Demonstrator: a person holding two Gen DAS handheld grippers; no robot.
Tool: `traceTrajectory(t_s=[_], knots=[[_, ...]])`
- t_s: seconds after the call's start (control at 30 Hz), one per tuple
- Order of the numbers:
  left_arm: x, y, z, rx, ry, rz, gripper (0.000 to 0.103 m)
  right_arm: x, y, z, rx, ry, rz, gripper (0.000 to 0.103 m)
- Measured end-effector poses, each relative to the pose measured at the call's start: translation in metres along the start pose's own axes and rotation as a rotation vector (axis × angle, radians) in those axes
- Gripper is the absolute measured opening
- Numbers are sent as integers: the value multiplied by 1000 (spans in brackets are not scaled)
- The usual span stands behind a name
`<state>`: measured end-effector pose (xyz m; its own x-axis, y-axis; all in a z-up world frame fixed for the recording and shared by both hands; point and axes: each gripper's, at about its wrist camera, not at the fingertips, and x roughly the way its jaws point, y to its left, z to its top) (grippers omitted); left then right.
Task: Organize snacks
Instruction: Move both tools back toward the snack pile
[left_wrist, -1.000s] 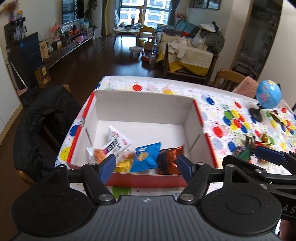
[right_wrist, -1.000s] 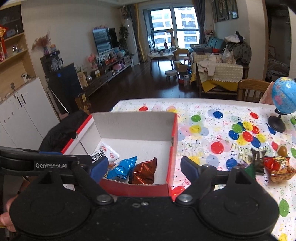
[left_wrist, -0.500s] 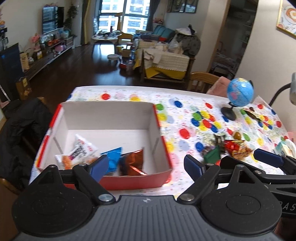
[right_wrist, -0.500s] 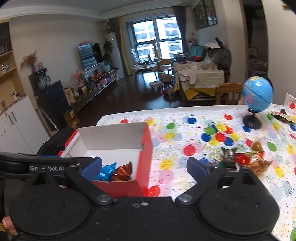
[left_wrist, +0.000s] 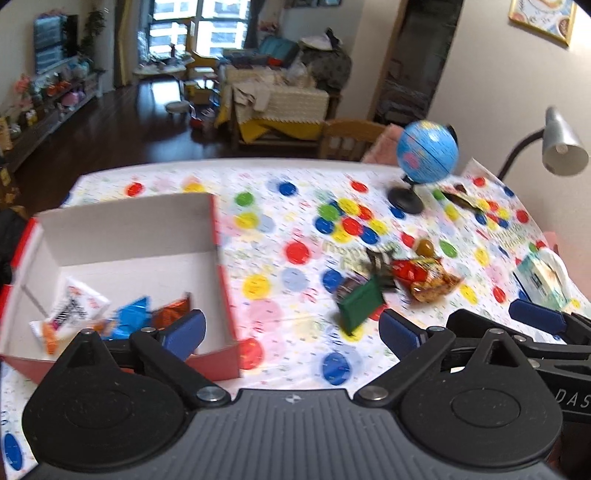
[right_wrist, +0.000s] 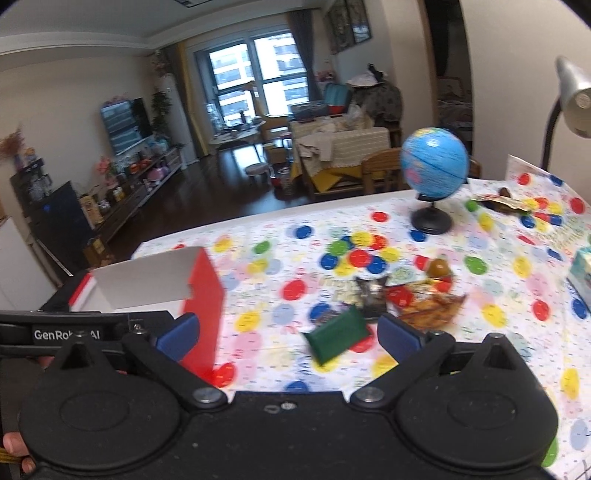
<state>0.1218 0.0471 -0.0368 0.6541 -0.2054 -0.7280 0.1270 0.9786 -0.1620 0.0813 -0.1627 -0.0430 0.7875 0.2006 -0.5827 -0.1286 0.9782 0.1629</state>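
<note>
A red-and-white cardboard box (left_wrist: 218, 236) (right_wrist: 201, 291) stands on the table at the left. It holds a white packet (left_wrist: 75, 304), a blue packet (left_wrist: 131, 315) and an orange-brown packet (left_wrist: 171, 312). A loose pile lies to its right: a green packet (left_wrist: 360, 304) (right_wrist: 338, 334), a dark wrapper (right_wrist: 371, 295) and a red-orange packet (left_wrist: 424, 278) (right_wrist: 424, 301). My left gripper (left_wrist: 291, 330) is open and empty above the table beside the box. My right gripper (right_wrist: 288, 332) is open and empty, with the green packet just ahead between its fingers.
A blue globe (left_wrist: 426, 153) (right_wrist: 434, 162) on a black stand is at the back right. A desk lamp (left_wrist: 561, 146) leans over the right edge. A tissue box (left_wrist: 539, 278) sits at the right. More wrappers (right_wrist: 498, 201) lie behind the globe. The table has a dotted cloth (left_wrist: 295, 221).
Both grippers have swung right, away from the box and toward the loose snack pile. The box has slid to the left of both views. Both stay open and empty.
</note>
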Motion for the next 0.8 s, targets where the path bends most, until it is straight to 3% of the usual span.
traceTrajectory(t_s=[0.33,0.57,0.8], knots=[[48,-47,8,7,42,-54,101,14,-60,9,14,2,-80,103],[83,-69,14,-2,63,8,101,37,-91,20,6,11,-115,103],[131,-81,19,-17,151,42,101,80,-118,34,35,60,-135,102]])
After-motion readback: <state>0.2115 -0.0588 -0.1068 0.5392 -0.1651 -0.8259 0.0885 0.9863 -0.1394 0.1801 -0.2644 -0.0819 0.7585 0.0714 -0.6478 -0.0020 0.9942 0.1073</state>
